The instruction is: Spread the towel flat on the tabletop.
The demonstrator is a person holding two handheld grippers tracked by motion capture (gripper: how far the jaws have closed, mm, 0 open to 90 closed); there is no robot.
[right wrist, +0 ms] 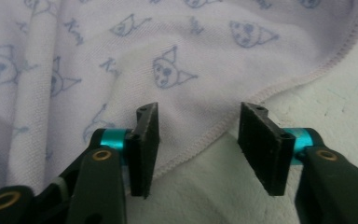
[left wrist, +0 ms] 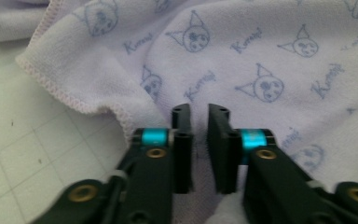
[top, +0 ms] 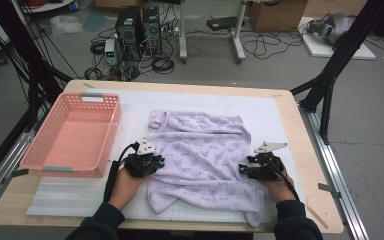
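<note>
A lilac towel printed with blue cat faces lies rumpled on the white mat, its near edge bunched. My left gripper sits at the towel's left edge. In the left gripper view its jaws stand close together with a fold of the towel pinched in the narrow gap. My right gripper rests at the towel's right side. Seen from the right gripper view, this gripper is open, its jaws apart over the stitched hem of the towel, with the pads not touching it.
A pink plastic basket stands empty on the left of the table. The white gridded mat covers most of the wooden tabletop. Black frame posts rise on both sides, and computers and cables lie on the floor beyond.
</note>
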